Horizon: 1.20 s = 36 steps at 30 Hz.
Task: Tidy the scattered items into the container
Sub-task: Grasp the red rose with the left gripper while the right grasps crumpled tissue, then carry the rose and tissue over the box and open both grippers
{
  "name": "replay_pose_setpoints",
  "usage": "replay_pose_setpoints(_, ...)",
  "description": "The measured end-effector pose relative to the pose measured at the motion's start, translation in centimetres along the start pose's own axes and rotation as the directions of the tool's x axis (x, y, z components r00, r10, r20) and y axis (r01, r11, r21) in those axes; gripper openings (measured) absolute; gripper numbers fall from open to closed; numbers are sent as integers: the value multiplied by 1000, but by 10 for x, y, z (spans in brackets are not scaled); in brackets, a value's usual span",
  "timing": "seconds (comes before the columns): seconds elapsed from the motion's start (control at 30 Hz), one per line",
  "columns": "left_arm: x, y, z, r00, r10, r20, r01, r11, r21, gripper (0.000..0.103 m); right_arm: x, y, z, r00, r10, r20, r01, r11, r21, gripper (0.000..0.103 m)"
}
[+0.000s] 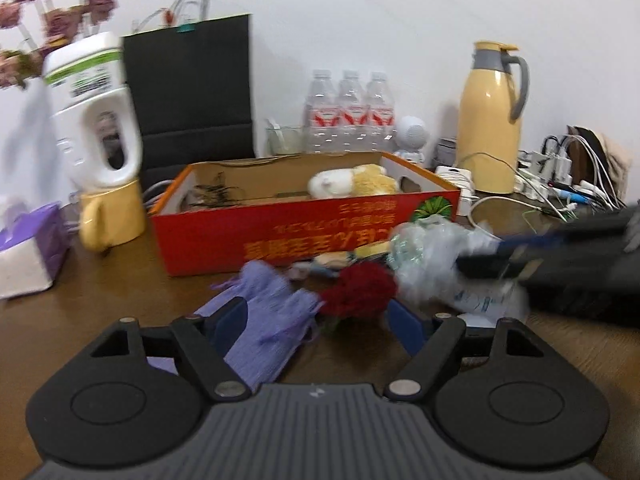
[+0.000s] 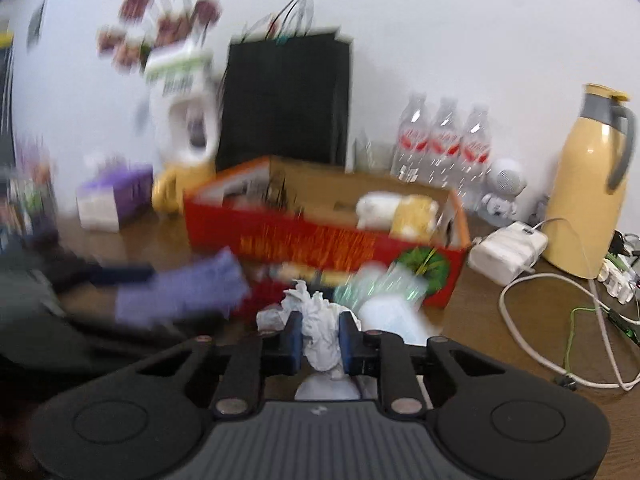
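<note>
A red cardboard box stands open on the wooden table, with a white and yellow plush toy inside; the box shows in the right wrist view too. In front of it lie a purple cloth pouch, a red fuzzy item and a clear plastic bag. My left gripper is open around the pouch and the red item. My right gripper is shut on a crumpled white tissue just before the box. The right gripper also shows at the right of the left wrist view.
A yellow thermos, three water bottles, a black paper bag, a white jug on a yellow mug, a purple tissue box, a white charger and tangled cables ring the box.
</note>
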<state>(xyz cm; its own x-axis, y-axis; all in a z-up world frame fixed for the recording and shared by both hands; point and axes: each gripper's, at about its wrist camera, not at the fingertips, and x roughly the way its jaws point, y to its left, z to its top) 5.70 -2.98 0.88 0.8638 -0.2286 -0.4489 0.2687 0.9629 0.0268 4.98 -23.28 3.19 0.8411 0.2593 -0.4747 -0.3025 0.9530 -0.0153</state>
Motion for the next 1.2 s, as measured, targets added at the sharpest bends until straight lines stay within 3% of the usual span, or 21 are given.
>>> replay_pose_setpoints(0.2, 45, -14, 17, 993, -73, -87, 70, 997, -38, 80, -25, -37, 17, 997, -18, 78, 10, 995, 94, 18)
replay_pose_setpoints(0.3, 61, -22, 18, 989, -46, -142, 43, 999, -27, 78, -27, -49, 14, 996, -6, 84, -5, 992, 127, 18)
replay_pose_setpoints(0.43, 69, -22, 15, 977, -70, -199, 61, 997, -48, 55, -22, -55, 8, 997, 16, 76, -28, 988, 149, 18)
replay_pose_setpoints(0.67, 42, -22, 25, 991, -64, -116, 57, 997, -56, 51, -22, -47, 4, 997, 40, 72, -51, 988, 147, 18)
replay_pose_setpoints(0.8, -1, -15, 34, 1000, -1, -6, 1, 998, -68, 51, -35, -36, 4, 995, 51, 91, -63, 988, 138, 18)
replay_pose_setpoints(0.9, -37, -9, 27, 996, 72, 53, -67, 994, -86, 51, -48, -21, 2, 993, 49, 107, -61, 992, 107, 18)
replay_pose_setpoints(1.03, -79, -2, 8, 986, 149, 73, -140, 984, -111, 51, -64, 1, -12, 991, 56, 124, -66, 995, 76, 18)
replay_pose_setpoints(1.2, -129, -3, -22, 975, 189, 116, -176, 978, -114, 51, -84, 26, -41, 991, 89, 102, -96, 993, 67, 18)
